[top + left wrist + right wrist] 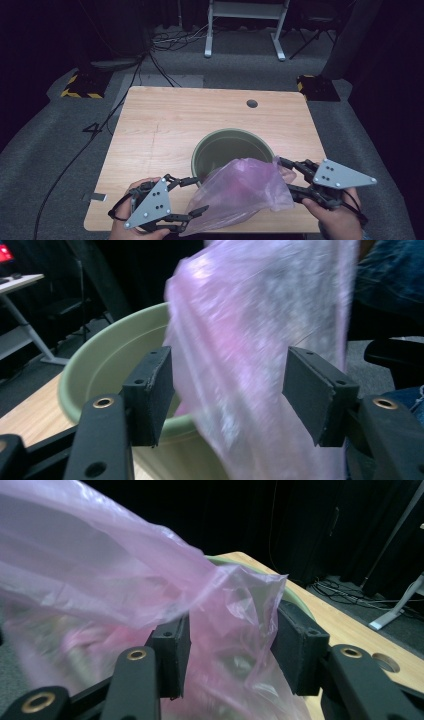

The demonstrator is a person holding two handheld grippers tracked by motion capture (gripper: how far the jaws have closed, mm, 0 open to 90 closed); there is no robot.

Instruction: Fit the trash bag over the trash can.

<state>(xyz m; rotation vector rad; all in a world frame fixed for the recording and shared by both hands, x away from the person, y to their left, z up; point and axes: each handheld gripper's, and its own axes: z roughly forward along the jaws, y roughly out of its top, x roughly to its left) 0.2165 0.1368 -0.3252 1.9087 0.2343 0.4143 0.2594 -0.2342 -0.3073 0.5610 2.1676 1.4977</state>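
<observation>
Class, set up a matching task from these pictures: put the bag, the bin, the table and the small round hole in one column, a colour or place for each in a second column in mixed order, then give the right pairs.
Column one:
1. plastic bag
2. bin
3. table
4. round hole

Column two:
A. light wood
B. near the table's far right corner
C. translucent pink, between the two grippers
D. olive green, round and open at the top

Pairs: 1-C, 2-D, 3-A, 4-B
</observation>
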